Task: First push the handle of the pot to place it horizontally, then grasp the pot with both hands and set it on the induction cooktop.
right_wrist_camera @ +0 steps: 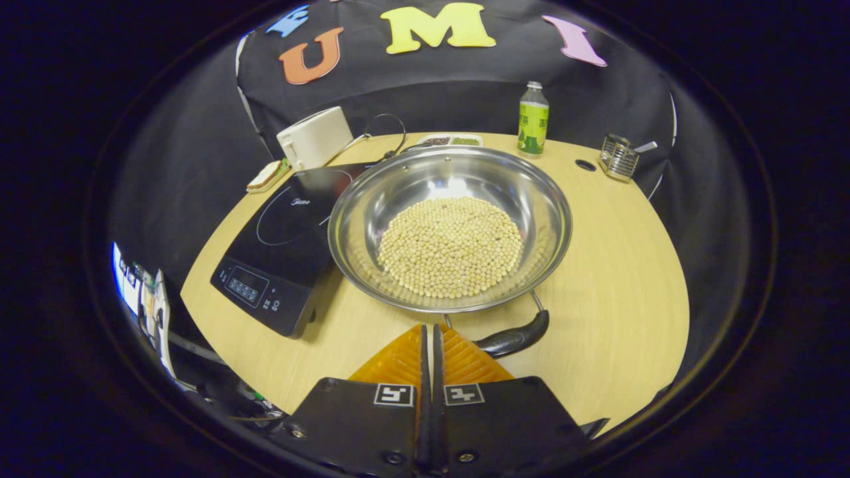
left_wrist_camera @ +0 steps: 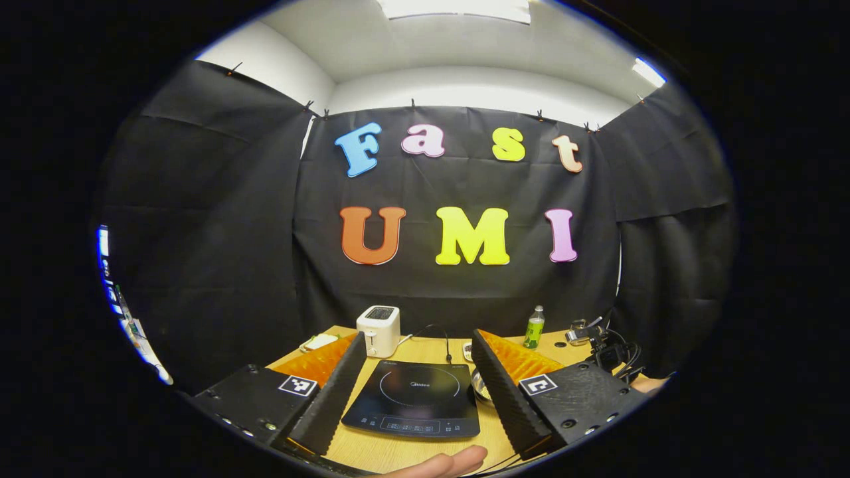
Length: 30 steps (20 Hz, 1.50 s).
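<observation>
Your pot [right_wrist_camera: 450, 226] sits on the bench [right_wrist_camera: 617, 265] beside the cooktop [right_wrist_camera: 285, 232], handle [right_wrist_camera: 514, 337] unpushed; right gripper [right_wrist_camera: 430, 342] jaws closed, left gripper [left_wrist_camera: 415, 372] jaws wide, both empty.

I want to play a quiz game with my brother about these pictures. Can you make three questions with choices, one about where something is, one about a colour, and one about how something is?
1. Where is the pot compared with the cooktop?
A. On top of it
B. On the table beside it
C. On the toaster

2. What colour is the bottle's label?
A. Green
B. Red
C. Blue

3. How are the right hand-held gripper's fingers?
A. Wide apart
B. Closed together
C. Squeezing the bottle

Answers:
1. B: in the right gripper view, the pot of beans sits on the wooden table next to the induction cooktop, its rim just over the cooktop's edge.
2. A: the bottle at the back has a green label.
3. B: the right hand-held gripper has its fingers pressed side by side, near the pot's handle.
</observation>
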### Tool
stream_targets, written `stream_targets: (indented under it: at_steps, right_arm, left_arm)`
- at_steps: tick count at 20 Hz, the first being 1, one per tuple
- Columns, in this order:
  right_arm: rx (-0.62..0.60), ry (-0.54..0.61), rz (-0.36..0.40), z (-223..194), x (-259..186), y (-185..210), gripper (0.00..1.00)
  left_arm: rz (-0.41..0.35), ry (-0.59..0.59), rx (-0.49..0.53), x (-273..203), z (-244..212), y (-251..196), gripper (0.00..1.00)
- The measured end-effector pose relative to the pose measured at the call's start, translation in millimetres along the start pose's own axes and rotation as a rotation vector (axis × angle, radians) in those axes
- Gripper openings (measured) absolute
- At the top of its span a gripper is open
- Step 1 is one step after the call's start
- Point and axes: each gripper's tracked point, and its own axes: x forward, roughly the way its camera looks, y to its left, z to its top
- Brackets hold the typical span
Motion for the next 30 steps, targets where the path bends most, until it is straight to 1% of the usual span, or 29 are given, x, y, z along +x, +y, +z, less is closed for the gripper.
stream_targets:
  at_steps: [1,3,4,6,7,8,9,10,11,12,13,15,16,17,18,19,20,21,22,23,25,26,27,28,29,30]
  right_arm:
    - [0.011,-0.002,-0.001,-0.1,0.1,-4.5,0.04]
    - [0.031,-0.002,-0.003,2.2,-0.5,-14.6,0.04]
    - [0.037,-0.002,-0.008,3.8,-0.6,-19.9,0.01]
    - [0.033,-0.005,-0.026,5.7,-0.9,-31.3,0.00]
    - [0.028,-0.007,-0.033,7.4,-0.1,-37.7,0.04]
    - [0.021,-0.006,-0.039,9.2,1.1,-43.4,0.01]
    - [0.013,-0.006,-0.045,10.8,1.7,-48.9,0.01]
    - [0.014,-0.007,-0.051,12.7,2.2,-55.0,0.04]
    - [0.016,-0.010,-0.054,14.3,2.7,-60.0,0.01]
    - [0.006,-0.012,-0.050,16.5,3.0,-62.3,0.01]
    - [-0.003,-0.017,-0.046,18.3,3.7,-64.8,0.04]
    - [-0.012,-0.024,-0.042,20.5,4.7,-72.2,0.04]
    - [-0.017,-0.023,-0.032,21.3,5.4,-74.2,0.01]
    - [-0.020,-0.022,-0.019,22.1,5.6,-75.8,0.00]
    - [-0.019,-0.024,-0.006,24.0,5.6,-79.0,0.01]
    - [-0.021,-0.024,0.003,25.2,6.1,-82.7,0.04]
    - [-0.028,-0.024,0.009,27.5,6.7,-86.4,0.04]
    - [-0.034,-0.026,0.011,29.7,7.8,-92.0,0.01]
    - [-0.042,-0.029,0.011,33.1,8.4,-97.5,0.04]
    - [-0.051,-0.034,0.010,35.8,8.1,-102.0,0.04]
    - [-0.085,-0.048,0.000,41.7,11.5,-112.2,0.04]
    - [-0.114,-0.061,-0.007,46.0,13.6,-117.0,0.04]
    - [-0.140,-0.070,-0.013,50.0,16.0,-121.6,0.00]
    - [-0.154,-0.072,-0.017,53.6,18.5,-125.5,0.04]
    - [-0.162,-0.069,-0.019,56.4,21.1,-129.9,0.01]
    - [-0.168,-0.069,-0.022,60.6,23.0,-133.2,0.04]
  left_arm:
    - [0.006,-0.006,0.003,0.1,2.5,2.1,0.95]
    - [0.005,-0.005,0.003,-0.3,3.2,-0.1,0.95]
    - [0.001,-0.003,0.001,-0.3,2.8,-3.0,0.95]
    - [-0.007,0.000,0.005,1.6,1.8,-6.3,0.94]
    - [-0.012,0.002,0.008,2.7,1.1,-9.6,0.95]
    - [-0.020,0.005,0.010,3.9,0.0,-12.8,0.95]
    - [-0.027,0.010,0.011,5.7,-0.9,-17.4,0.95]
    - [-0.031,0.014,0.015,7.9,-2.7,-20.6,0.94]
    - [-0.032,0.018,0.022,10.0,-3.3,-23.7,0.95]
    - [-0.035,0.011,0.026,13.2,-2.2,-27.4,0.95]
    - [-0.042,0.006,0.024,15.6,-1.5,-32.4,0.95]
    - [-0.057,0.005,0.015,20.5,-3.0,-42.1,0.95]
    - [-0.061,0.008,0.014,24.1,-5.9,-45.4,0.95]
    - [-0.061,0.014,0.020,26.9,-8.8,-47.3,0.95]
    - [-0.059,0.020,0.025,29.4,-12.3,-49.3,0.95]
    - [-0.060,0.019,0.026,32.7,-14.5,-51.4,0.95]
    - [-0.063,0.015,0.021,37.7,-14.9,-54.1,0.95]
    - [-0.066,0.019,0.014,43.4,-15.9,-56.6,0.95]
    - [-0.056,0.024,-0.001,47.7,-17.2,-55.9,0.94]
    - [-0.047,0.024,-0.017,54.2,-16.3,-54.7,0.95]
    - [-0.056,0.019,-0.030,66.1,-13.6,-59.4,0.95]
    - [-0.059,0.023,-0.030,71.4,-14.6,-60.6,0.94]
    - [-0.058,0.032,-0.023,77.1,-17.1,-61.2,0.95]
    - [-0.052,0.042,-0.013,82.0,-19.6,-59.9,0.96]
    - [-0.044,0.052,-0.004,86.9,-22.7,-58.2,0.96]
    - [-0.041,0.068,0.002,90.9,-27.2,-57.9,0.95]
